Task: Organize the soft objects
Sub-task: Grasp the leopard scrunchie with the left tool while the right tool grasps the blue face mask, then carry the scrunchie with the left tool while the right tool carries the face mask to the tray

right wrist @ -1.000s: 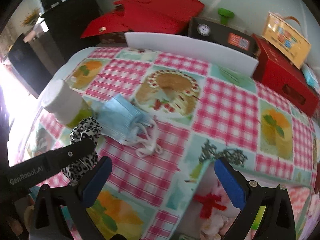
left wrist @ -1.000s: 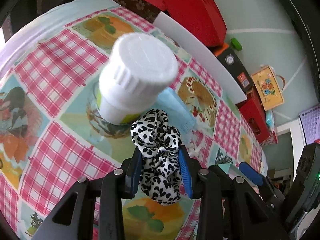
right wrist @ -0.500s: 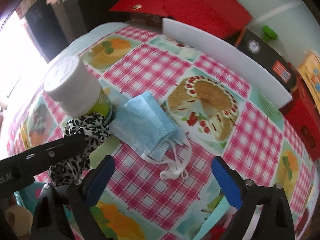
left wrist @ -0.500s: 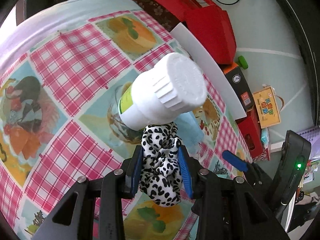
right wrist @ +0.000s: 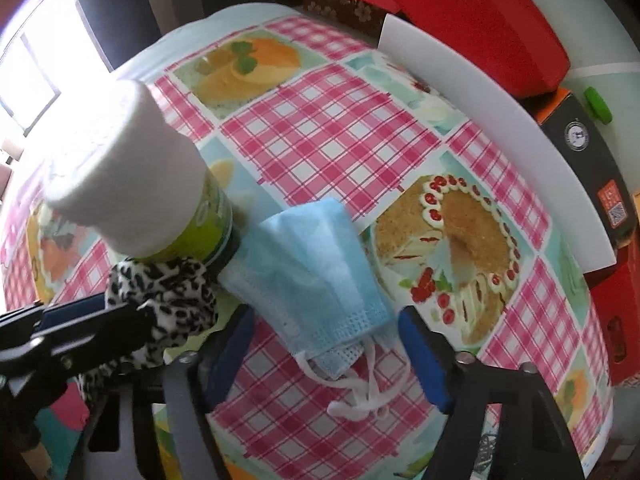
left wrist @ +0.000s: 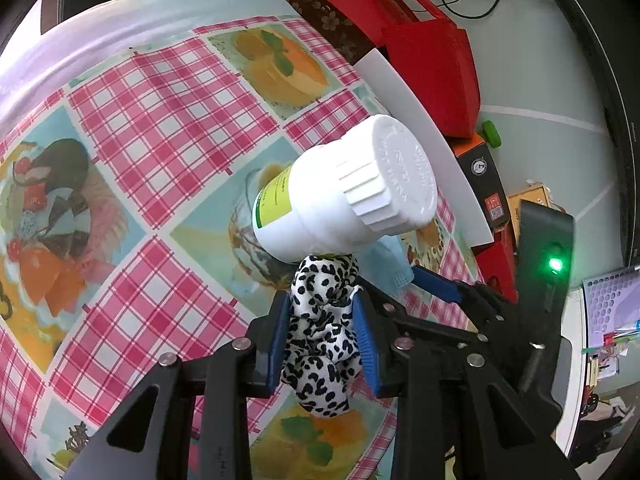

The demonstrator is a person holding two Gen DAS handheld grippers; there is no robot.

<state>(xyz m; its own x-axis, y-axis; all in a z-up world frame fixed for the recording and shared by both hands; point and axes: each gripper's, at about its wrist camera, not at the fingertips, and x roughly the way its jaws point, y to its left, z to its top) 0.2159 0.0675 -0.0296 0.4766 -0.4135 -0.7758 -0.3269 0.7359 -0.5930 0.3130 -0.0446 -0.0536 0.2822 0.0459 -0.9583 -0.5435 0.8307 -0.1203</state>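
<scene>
My left gripper (left wrist: 322, 338) is shut on a black-and-white leopard-print scrunchie (left wrist: 322, 340), held just in front of a white-capped bottle (left wrist: 344, 192). The scrunchie also shows in the right wrist view (right wrist: 160, 300), pinched by the left gripper's fingers (right wrist: 68, 320). My right gripper (right wrist: 326, 354) is open, its blue pads on either side of a folded light-blue face mask (right wrist: 316, 276) lying on the checked tablecloth (right wrist: 320, 140). The mask's white ear loops (right wrist: 360, 388) trail between the pads. In the left wrist view only a corner of the mask (left wrist: 386, 258) shows behind the bottle.
The bottle (right wrist: 132, 184) stands on the table right beside the mask and scrunchie. A white board (right wrist: 500, 120) lies along the table's far edge, with red boxes (right wrist: 480, 12) and a black device (right wrist: 588, 152) behind it.
My right gripper has moved forward and down so the mask now sits between its open pads. My left gripper, still holding the scrunchie, has shifted slightly; the bottle looks nearer.
</scene>
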